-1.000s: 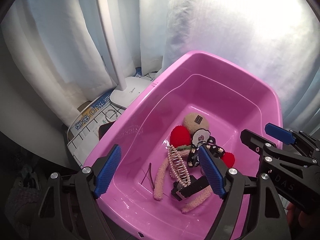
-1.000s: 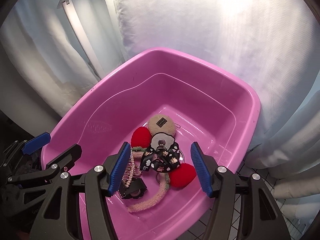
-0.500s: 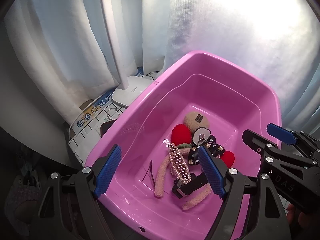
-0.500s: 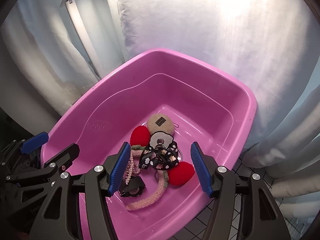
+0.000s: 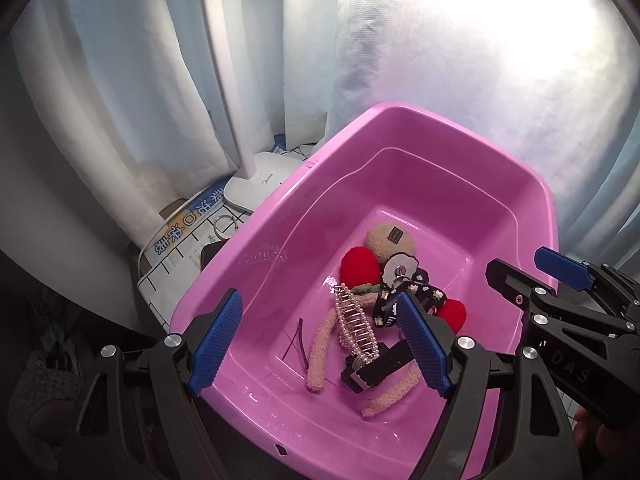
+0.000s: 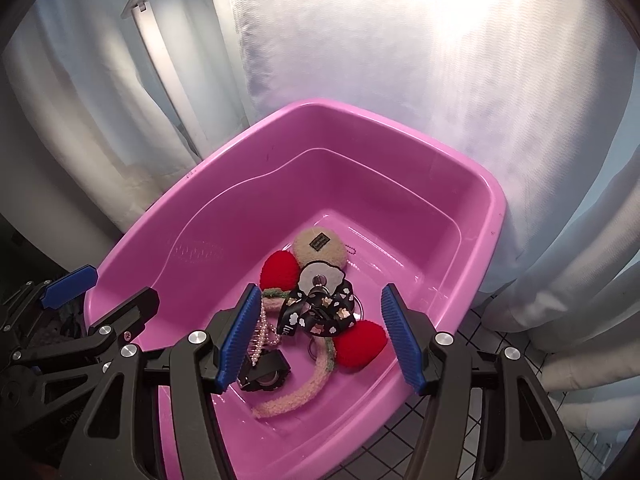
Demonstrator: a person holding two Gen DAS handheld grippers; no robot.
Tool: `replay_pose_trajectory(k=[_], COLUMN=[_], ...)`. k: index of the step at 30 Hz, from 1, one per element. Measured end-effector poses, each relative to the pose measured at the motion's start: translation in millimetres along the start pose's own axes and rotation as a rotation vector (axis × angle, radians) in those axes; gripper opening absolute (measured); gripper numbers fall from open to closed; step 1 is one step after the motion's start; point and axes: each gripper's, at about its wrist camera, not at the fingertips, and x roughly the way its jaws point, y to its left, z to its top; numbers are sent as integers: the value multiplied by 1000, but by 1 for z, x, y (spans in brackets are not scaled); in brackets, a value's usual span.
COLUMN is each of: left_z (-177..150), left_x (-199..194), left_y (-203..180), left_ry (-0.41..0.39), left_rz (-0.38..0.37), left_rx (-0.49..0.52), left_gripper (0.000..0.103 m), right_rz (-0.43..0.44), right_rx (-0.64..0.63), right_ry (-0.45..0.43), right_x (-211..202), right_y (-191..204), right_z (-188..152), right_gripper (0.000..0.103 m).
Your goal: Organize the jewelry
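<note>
The right gripper [image 5: 560, 280] body carries the raised letters "DAS" (seen from the left wrist). A printed sheet [image 5: 180, 236] beside the lamp base [image 5: 260, 184] bears blue Chinese characters, too distorted to read. The ribbon [image 6: 292, 320] shows "lu".

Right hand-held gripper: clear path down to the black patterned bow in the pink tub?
Probably yes. The right hand-held gripper is open and empty above the pink tub, and the black patterned bow lies on top of the pile, framed between its fingers, uncovered.
</note>
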Motion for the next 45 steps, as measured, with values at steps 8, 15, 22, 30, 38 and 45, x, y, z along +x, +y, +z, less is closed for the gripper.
replay_pose_trajectory(k=[8,15,22,30,38,45], left_z=[0,0,0,-2,-7,-14], left_x=[0,0,-3,-11,-18,-28], left_y=[0,0,-1,-8,-23,-35], left_ry=[0,0,-4,-13,-19,-33], left_rz=[0,1,0,-4,-19,-34], left_rx=[1,0,3,19,48,69], left_gripper=[78,78,78,78,78,78], right_rz=[2,1,1,-6,-19,-31], right_rx=[-3,-3,-2,20,60,90], right_ry=[-5,-10,-16,-33,-46,-65], right_x=[-2,-4,-9,-18,-27,-37], right_y=[0,-2,-2,-8,-22,-32], right_z=[0,1,-2,-9,-22,-35], right_gripper=[60,60,60,60,60,60])
